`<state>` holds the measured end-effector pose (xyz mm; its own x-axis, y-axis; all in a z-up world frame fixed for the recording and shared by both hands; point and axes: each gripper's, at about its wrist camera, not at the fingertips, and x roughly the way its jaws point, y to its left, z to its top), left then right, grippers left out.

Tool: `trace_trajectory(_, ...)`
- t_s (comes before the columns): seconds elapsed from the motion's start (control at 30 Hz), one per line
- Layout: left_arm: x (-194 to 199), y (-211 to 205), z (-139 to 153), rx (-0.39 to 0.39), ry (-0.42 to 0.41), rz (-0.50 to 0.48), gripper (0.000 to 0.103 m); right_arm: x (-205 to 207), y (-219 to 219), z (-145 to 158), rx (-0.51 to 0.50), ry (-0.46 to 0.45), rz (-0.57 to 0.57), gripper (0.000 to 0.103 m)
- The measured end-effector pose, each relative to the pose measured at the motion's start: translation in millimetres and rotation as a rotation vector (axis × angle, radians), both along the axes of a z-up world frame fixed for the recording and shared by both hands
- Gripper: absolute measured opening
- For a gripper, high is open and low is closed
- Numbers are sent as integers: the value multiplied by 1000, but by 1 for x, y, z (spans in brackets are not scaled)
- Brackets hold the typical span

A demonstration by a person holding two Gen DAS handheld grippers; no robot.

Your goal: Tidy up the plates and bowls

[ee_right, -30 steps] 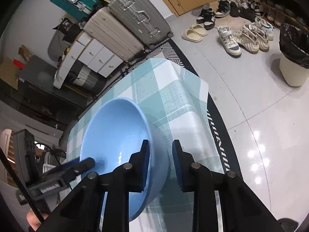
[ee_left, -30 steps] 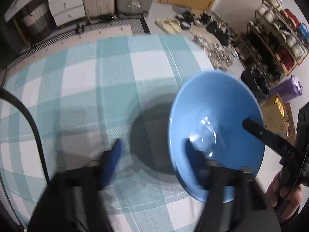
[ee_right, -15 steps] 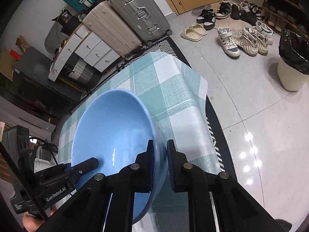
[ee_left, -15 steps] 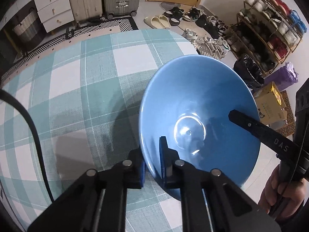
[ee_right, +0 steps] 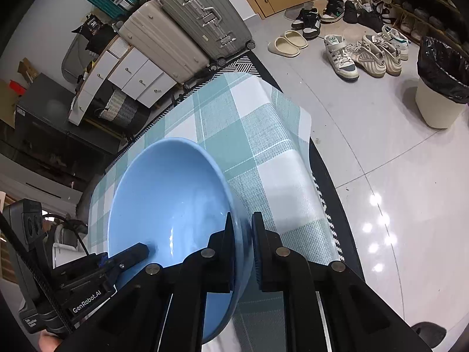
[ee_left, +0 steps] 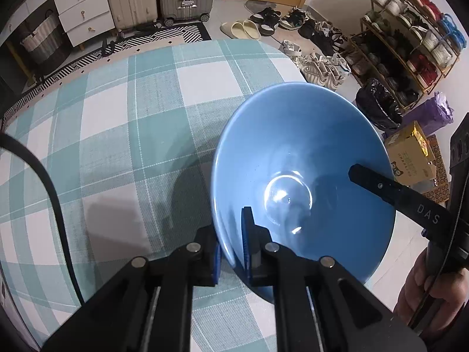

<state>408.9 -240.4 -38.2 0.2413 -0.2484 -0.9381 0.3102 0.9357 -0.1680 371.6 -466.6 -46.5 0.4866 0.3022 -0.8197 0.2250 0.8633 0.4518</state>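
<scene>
Left wrist view: my left gripper [ee_left: 231, 243] has its jaws clamped on the near rim of the blue bowl [ee_left: 299, 158], one pad inside the wall, one outside. Bowl sits at the right part of the checked table [ee_left: 117, 135], close to the table's right edge, its far side seeming to overhang the floor. Further right, a finger of the right gripper [ee_left: 392, 193] reaches in over the opposite rim, a hand [ee_left: 425, 287] behind it. Right wrist view: right gripper [ee_right: 243, 240] also clamped on the bowl [ee_right: 167, 205] rim, wall pinched between the pads; left gripper [ee_right: 123, 259] visible across the bowl. Risk, as I judge it: two rigid grips on one glazed rim. If I move the hands unevenly, the bowl may twist, slip out of a pad, or take strain at the rim; being near the edge of the table [ee_right: 258, 135], a slip could send it to the floor. Change from one second ago: left jaws were wide apart, straddling the rim, right jaws were part open around it; both have now closed.
</scene>
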Motion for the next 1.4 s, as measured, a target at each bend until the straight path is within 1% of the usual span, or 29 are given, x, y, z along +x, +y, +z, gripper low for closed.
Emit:
trace_trajectory(0.27, -7, 0, 5, 11, -24, -6, 9, -5, 1, 4, 2, -4, 8, 9)
trace_trajectory(0.4, -11, 3, 12, 16, -68, -2, 9, -6, 4, 5, 3, 0, 13, 8)
trace_trajectory(0.63, -17, 9, 13, 26, -59, -9, 9, -9, 10, 7, 7, 7, 16, 8)
trace_trajectory(0.77, -21, 15, 17, 16, -50, -4, 9, -11, 13, 12, 6, 7, 17, 8)
trace_trajectory(1.13, -38, 33, 40, -1, -60, 8, 9, -28, 30, 43, -2, -5, 16, 8)
trace_trajectory(1.4, -67, 57, 73, -13, -89, 34, 9, -54, 54, 76, -11, -37, 41, 8)
